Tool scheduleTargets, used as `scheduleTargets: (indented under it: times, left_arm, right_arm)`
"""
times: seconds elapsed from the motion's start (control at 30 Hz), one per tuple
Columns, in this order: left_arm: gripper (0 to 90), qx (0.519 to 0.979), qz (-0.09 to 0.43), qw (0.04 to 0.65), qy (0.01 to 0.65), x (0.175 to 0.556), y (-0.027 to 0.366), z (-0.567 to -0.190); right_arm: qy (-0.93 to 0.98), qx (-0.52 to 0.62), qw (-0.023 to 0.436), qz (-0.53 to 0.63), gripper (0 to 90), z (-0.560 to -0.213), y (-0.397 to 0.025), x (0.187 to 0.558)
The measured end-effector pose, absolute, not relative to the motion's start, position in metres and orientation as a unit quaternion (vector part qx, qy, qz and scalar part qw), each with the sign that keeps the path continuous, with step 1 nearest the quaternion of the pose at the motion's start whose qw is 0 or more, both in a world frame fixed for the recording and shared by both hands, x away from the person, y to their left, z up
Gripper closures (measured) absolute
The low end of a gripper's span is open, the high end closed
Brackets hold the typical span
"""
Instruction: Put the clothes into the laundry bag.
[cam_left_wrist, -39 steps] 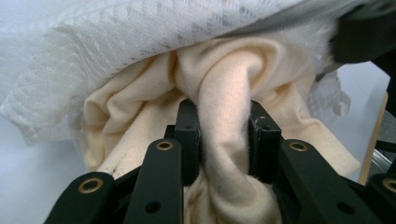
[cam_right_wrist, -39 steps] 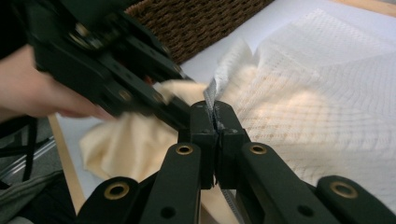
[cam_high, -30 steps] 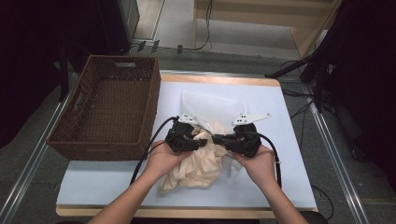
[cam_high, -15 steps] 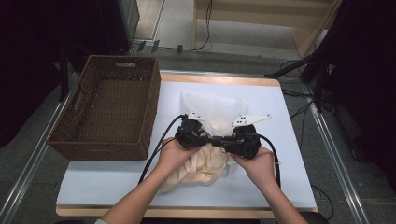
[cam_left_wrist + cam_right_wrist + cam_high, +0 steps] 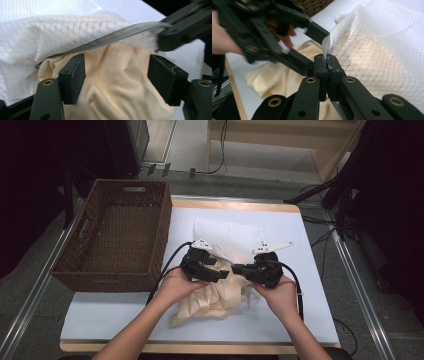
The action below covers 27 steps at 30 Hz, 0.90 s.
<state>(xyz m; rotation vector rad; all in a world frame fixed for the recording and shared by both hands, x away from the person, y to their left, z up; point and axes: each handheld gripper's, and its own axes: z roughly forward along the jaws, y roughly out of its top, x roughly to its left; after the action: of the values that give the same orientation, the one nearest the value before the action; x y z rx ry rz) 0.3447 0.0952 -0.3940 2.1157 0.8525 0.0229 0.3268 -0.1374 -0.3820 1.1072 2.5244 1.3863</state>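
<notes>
Right gripper clamped tight on the zipper edge of the white mesh bag, centre of the high view; left gripper wide open around the cream cloth at the bag's mouth. Better to keep the edge lifted while pushing the cloth deeper. Bag's inside hidden; wicker basket at left.
</notes>
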Motion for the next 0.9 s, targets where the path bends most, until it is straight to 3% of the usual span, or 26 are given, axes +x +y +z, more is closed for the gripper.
scheduleTargets:
  times: [0.3,0.5,0.73,0.77,0.9]
  left_arm:
    - [30.3,0.852,0.012,0.412,0.322,0.326,0.115,-0.385]
    - [37.1,0.854,0.029,0.412,0.316,0.31,0.13,-0.387]
    - [53.4,0.853,0.03,0.404,0.329,0.296,0.147,-0.394]
    - [60.2,0.854,0.03,0.399,0.332,0.293,0.15,-0.395]
    - [67.6,0.847,0.012,0.399,0.35,0.286,0.161,-0.401]
  right_arm:
    - [0.82,0.358,0.027,0.445,89.4,-0.383,-0.136,0.328]
    - [0.82,0.359,0.024,0.445,89.4,-0.382,-0.137,0.329]
    - [0.821,0.356,0.023,0.446,89.4,-0.381,-0.136,0.33]
    - [0.821,0.356,0.021,0.446,89.3,-0.381,-0.136,0.331]
    - [0.822,0.353,0.022,0.446,89.3,-0.38,-0.136,0.331]
